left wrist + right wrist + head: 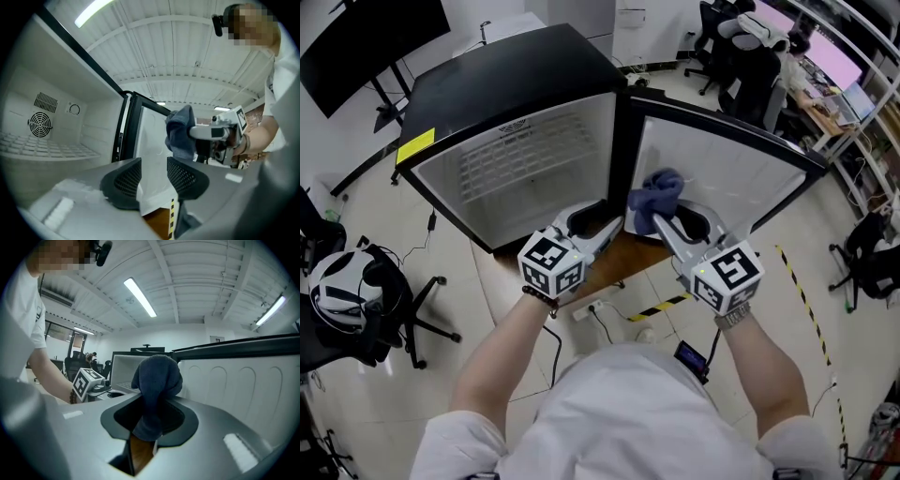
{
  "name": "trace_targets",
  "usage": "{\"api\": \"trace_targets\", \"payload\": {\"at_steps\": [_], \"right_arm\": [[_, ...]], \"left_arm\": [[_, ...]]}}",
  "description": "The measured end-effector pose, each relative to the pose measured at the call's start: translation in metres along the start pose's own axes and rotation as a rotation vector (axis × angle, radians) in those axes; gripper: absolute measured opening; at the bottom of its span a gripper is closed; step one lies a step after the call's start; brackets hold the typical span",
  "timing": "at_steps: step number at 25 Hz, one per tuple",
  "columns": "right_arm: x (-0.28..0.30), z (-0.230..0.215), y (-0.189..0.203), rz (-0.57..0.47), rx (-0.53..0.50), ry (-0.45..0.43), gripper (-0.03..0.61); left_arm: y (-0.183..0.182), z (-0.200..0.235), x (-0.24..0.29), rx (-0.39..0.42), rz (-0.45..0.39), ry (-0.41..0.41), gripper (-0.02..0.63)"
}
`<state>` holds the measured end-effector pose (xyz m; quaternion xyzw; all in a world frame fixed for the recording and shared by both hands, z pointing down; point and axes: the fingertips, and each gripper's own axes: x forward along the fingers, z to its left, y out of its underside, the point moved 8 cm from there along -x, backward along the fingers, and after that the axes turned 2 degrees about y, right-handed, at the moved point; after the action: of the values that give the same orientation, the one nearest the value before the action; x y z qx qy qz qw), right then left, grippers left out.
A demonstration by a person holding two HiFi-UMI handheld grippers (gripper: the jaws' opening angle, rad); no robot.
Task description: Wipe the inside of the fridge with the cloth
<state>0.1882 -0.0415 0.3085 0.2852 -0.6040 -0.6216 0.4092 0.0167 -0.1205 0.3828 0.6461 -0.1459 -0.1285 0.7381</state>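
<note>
A small black fridge point(511, 80) stands open on the floor, its white inside point(525, 164) fitted with a wire shelf point(44, 147). Its door point(741, 173) hangs open to the right. My right gripper point(661, 225) is shut on a bunched blue cloth point(656, 197), held just in front of the door's inner face point(243, 380); the cloth point(157, 380) bulges out above the jaws. My left gripper point(595, 223) is open with nothing between its fingers point(180, 176), low in front of the fridge's opening, close beside the right one. The blue cloth point(180, 133) also shows beyond them.
A yellow sticker point(414, 145) marks the fridge's front left corner. An office chair with a white helmet point(342, 291) stands at the left, a black screen point(366, 42) behind it. Cables and a power strip point(586, 307) lie on the floor under my hands. Desks and chairs point(750, 56) fill the far right.
</note>
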Motion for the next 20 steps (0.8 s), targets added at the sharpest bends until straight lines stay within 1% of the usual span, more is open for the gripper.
{"api": "trace_targets", "payload": {"at_steps": [3,7,13,20], "right_arm": [[0.006,-0.003,-0.005,0.006,-0.053,0.065,0.092],[0.017,-0.007,-0.014,0.0,-0.08,0.141,0.092],[0.037,-0.012,-0.03,-0.013,-0.094,0.221,0.092],[0.052,-0.017,-0.053,-0.035,-0.125,0.279,0.092]], "left_arm": [[0.012,0.005,0.017,0.027,0.043,-0.083,0.178],[0.03,0.011,0.041,0.039,0.116,-0.165,0.167],[0.06,0.019,0.074,0.03,0.225,-0.222,0.162],[0.078,0.027,0.093,0.002,0.312,-0.289,0.152]]}}
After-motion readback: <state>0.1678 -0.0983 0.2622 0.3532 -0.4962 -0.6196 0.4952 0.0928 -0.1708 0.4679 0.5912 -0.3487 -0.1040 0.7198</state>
